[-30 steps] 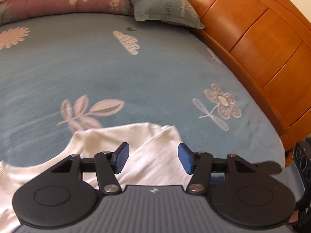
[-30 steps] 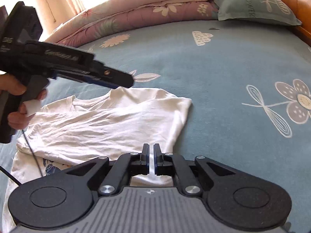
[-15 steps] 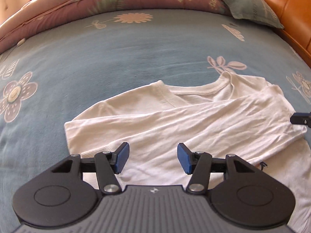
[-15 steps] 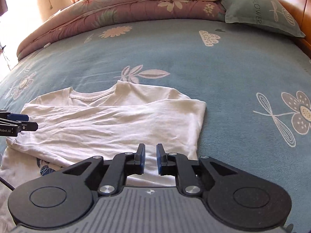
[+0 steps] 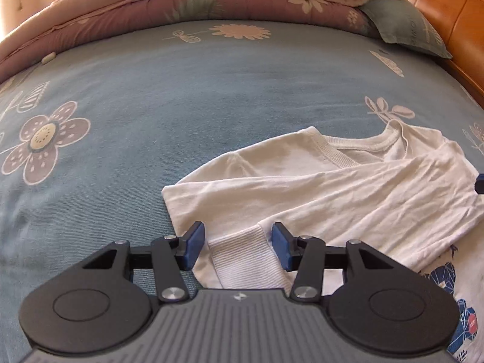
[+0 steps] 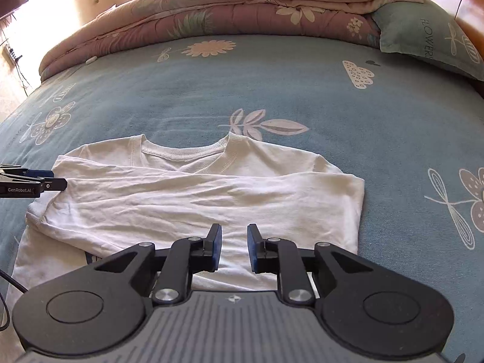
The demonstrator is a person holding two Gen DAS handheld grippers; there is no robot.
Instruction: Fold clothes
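Observation:
A white long-sleeved shirt (image 6: pixel 196 199) lies flat on the blue flowered bedsheet (image 6: pixel 302 99), its sleeves folded across the chest. In the left wrist view the shirt (image 5: pixel 348 193) fills the right half, and its ribbed sleeve cuff (image 5: pixel 242 257) lies between the blue pads of my left gripper (image 5: pixel 237 243). Those jaws are closing, with small gaps still showing beside the cuff. My right gripper (image 6: pixel 233 246) hovers over the shirt's lower middle; its jaws are opening and hold nothing. The left gripper (image 6: pixel 45 183) also shows at the shirt's left edge.
A folded pink and cream quilt (image 6: pixel 242 9) runs along the far side of the bed. A grey-green pillow (image 6: pixel 429 39) sits at the far right beside the orange wooden headboard (image 5: pixel 453 15). A thin black cable (image 6: pixel 9 284) trails at the near left.
My left gripper has swung from the shirt's right side over to the sleeve cuff at its left edge and narrowed slightly. My right gripper's jaws went from shut to parted.

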